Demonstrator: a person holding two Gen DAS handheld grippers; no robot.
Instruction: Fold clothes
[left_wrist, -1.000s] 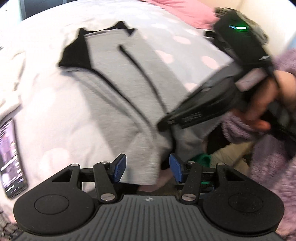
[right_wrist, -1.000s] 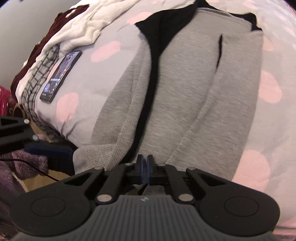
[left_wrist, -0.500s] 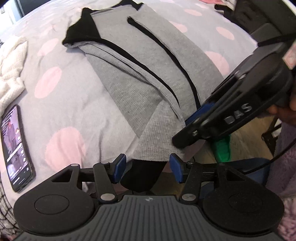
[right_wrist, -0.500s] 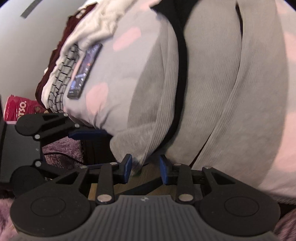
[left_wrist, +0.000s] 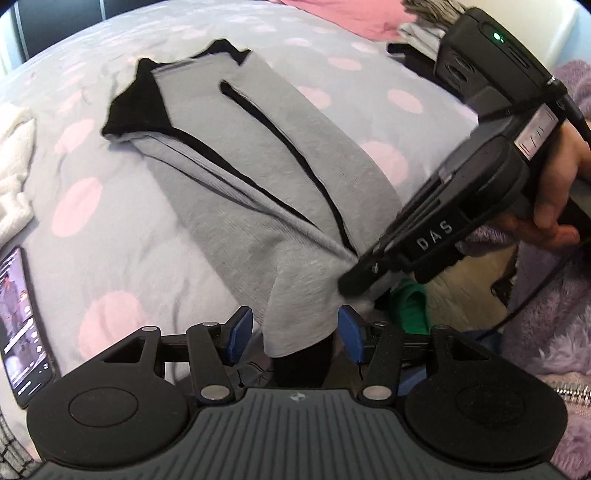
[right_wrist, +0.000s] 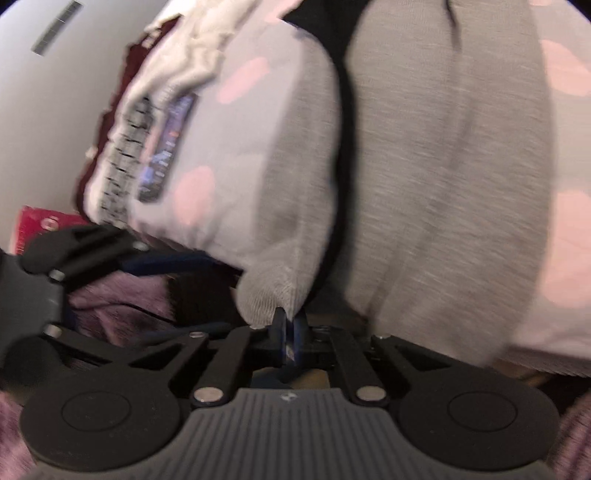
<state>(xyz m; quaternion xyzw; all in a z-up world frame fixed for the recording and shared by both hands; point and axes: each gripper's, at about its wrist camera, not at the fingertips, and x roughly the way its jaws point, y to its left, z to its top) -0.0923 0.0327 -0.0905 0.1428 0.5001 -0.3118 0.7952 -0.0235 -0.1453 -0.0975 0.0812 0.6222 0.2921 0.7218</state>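
Right at the tip of my right claw (right_wrist: 290, 334) is the bottom edge of the gray top (left_wrist: 258, 192). The two blue pads are pressed together, and they pinch a small bit of the gray cloth where it hangs off the bed (left_wrist: 122, 236).

My left claw (left_wrist: 295, 332) is spread wide. The other bottom corner of the top hangs down between its pads, but the pads do not touch it. So my left claw holds nothing yet.

From both claws, the top runs long and straight away, up over the bed. Its black collar (left_wrist: 129, 110) is at the far end, well away from me. The bottom edge is the near end, and both claws are at it, side by side.

I think the next move is to close my left claw on its corner. Then both claws can lift the bottom edge and carry it away toward the collar.

A phone (left_wrist: 22, 325) lies on the bed, off to the left of my left claw, apart from the top.
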